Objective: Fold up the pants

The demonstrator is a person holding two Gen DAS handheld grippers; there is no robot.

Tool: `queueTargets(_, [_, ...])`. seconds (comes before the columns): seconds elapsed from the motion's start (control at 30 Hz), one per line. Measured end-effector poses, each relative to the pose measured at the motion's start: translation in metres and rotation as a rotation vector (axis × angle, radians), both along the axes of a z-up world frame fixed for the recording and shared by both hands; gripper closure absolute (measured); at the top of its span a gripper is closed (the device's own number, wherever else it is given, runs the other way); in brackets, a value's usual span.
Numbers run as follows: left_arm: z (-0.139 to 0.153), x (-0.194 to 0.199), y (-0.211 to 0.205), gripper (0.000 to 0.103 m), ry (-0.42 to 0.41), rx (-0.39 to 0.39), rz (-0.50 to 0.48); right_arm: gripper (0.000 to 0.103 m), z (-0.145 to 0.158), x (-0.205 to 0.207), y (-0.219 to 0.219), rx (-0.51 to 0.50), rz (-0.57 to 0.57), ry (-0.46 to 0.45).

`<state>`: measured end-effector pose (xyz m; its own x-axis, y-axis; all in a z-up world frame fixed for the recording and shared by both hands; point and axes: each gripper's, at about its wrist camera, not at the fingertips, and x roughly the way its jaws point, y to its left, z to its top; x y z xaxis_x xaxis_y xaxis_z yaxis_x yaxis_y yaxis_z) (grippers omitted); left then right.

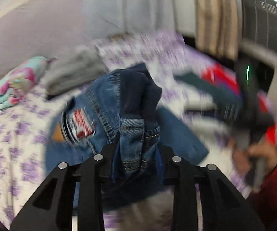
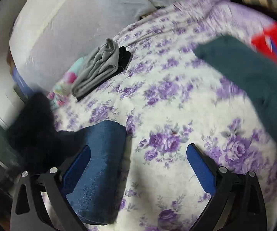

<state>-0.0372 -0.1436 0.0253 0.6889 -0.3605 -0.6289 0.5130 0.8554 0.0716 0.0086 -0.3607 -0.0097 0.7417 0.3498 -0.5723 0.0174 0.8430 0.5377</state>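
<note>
On my left, the left hand-held gripper [image 1: 137, 146] is clamped tight on a bunched fold of the blue jeans [image 1: 107, 104], which hang lifted above the bed [image 1: 13, 134] with its purple flowered cover. Beyond them lies a folded grey garment [image 1: 74, 75]. Further right, a hand [image 1: 254, 154] in a red sleeve grips the other tool. My right hand-held gripper [image 2: 138, 159] stands apart, with nothing between its fingers, a jeans leg [image 2: 99, 163] just beside its left finger.
</note>
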Motion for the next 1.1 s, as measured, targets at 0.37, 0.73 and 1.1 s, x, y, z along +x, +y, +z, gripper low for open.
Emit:
queueTargets(0.37, [0.035, -0.052, 0.009, 0.004, -0.235, 0.009, -0.013, 0.003, 0.008, -0.015, 0.002, -0.082, -0.022, -0.072])
queueTargets(0.73, [0.028, 0.037, 0.11, 0.004, 0.061, -0.179, 0.225, 0.003, 0.067, -0.007, 0.121, -0.627, 0.105, -0.232])
queueTargets(1.1, [-0.036, 0.05, 0.12, 0.004, 0.297, -0.316, 0.177, 0.003, 0.029, 0.0, 0.1, -0.603, 0.15, -0.065])
